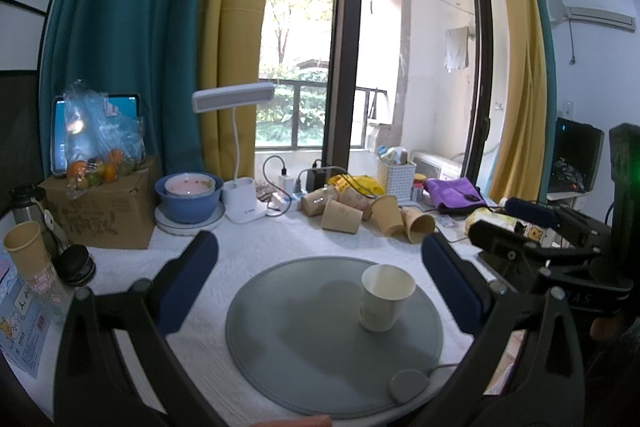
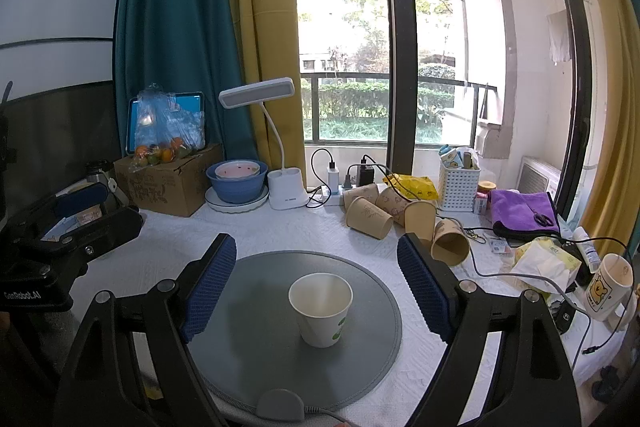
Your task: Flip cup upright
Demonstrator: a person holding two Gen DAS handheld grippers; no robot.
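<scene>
A white paper cup (image 2: 321,309) with green print stands upright, mouth up, on the round grey mat (image 2: 248,339). It also shows in the left wrist view (image 1: 385,297), on the right part of the mat (image 1: 300,343). My right gripper (image 2: 318,283) is open, its blue-padded fingers on either side of the cup and apart from it. My left gripper (image 1: 320,275) is open and empty, above the mat with the cup near its right finger. The left gripper's body (image 2: 60,227) shows at the left of the right wrist view, and the right gripper's body (image 1: 560,247) shows at the right of the left wrist view.
Several brown paper cups (image 2: 384,213) lie tipped behind the mat. A white desk lamp (image 2: 280,187), blue bowls (image 2: 236,183), a cardboard box (image 2: 168,183) with fruit, a white basket (image 2: 458,187), a purple cloth (image 2: 520,209) and a bear mug (image 2: 608,287) stand around. Cables cross the right side.
</scene>
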